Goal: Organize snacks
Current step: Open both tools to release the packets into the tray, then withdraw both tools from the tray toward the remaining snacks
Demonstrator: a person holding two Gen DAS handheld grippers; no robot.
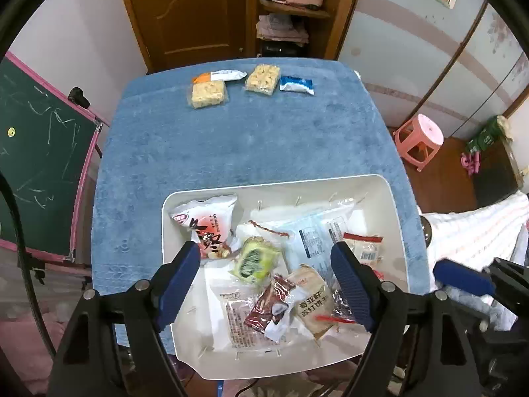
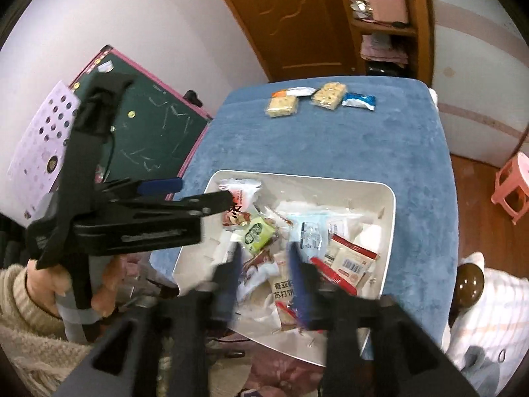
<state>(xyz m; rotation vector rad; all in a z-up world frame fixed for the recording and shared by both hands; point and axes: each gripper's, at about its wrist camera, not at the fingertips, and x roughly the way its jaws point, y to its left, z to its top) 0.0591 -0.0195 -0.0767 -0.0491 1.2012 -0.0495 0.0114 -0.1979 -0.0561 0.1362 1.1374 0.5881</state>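
While both tools (image 1: 266, 278) (image 2: 264, 264) hang open over the bin (image 1: 393, 198), blue cloth (image 1: 231, 142) covers the table.

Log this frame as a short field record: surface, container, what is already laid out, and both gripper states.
surface: blue towel-covered table
container: white bin at near edge, holding mixed wrapped snacks
laid out: four packets in a row at far edge: orange-white packet, rice cake, second rice cake, blue-white packet
left gripper: open, above bin, holding nothing
right gripper: open, blurred, over bin's snacks
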